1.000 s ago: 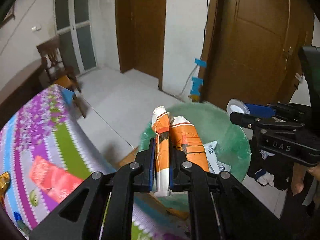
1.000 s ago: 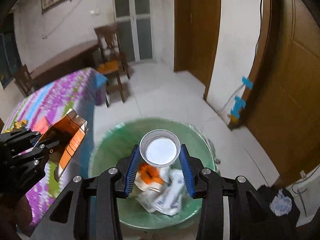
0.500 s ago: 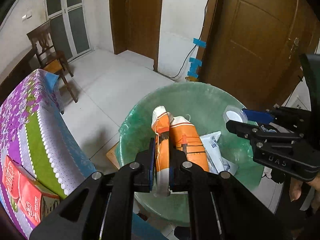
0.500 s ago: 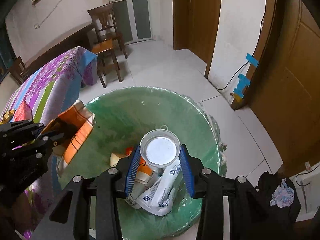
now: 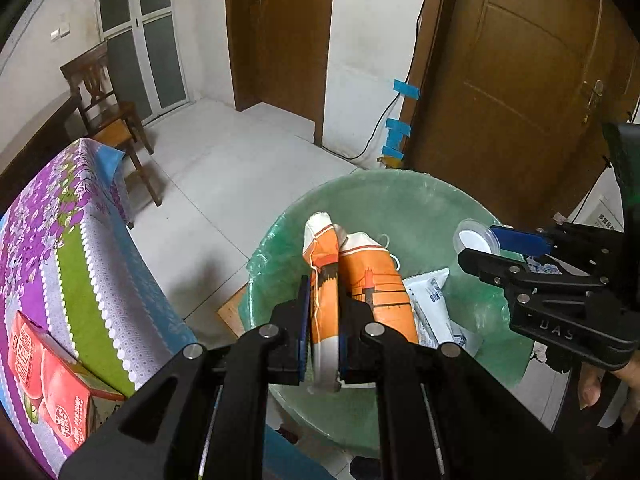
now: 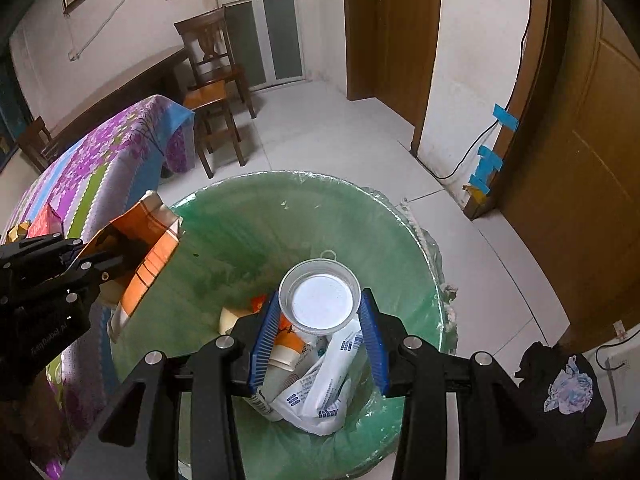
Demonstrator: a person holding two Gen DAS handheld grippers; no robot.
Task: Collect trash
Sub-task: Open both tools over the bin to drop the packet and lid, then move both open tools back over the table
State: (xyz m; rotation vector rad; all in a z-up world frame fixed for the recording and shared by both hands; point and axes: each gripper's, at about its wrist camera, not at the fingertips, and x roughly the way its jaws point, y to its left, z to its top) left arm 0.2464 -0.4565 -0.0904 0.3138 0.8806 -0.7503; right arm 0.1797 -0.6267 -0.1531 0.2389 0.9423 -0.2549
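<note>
My left gripper (image 5: 322, 312) is shut on an orange and white paper bag (image 5: 356, 276) and holds it over the near rim of the green-lined trash bin (image 5: 400, 192). The bag also shows in the right wrist view (image 6: 148, 248), at the bin's left rim. My right gripper (image 6: 318, 332) is shut on a clear plastic cup (image 6: 320, 300) and holds it above the middle of the bin (image 6: 248, 216). The cup shows in the left wrist view (image 5: 474, 236) too. White wrappers (image 6: 324, 384) and an orange carton lie inside the bin.
A table with a purple, green and blue cloth (image 5: 60, 248) stands left of the bin, with a red box (image 5: 44, 384) on it. A wooden chair (image 6: 216, 80) stands behind. Brown doors (image 5: 520, 80) and a wall cable are at the right. Dark cloth (image 6: 560, 384) lies on the floor.
Both grippers have moved forward and down over the bin, each still holding its item. The bin fills more of both views than before.
</note>
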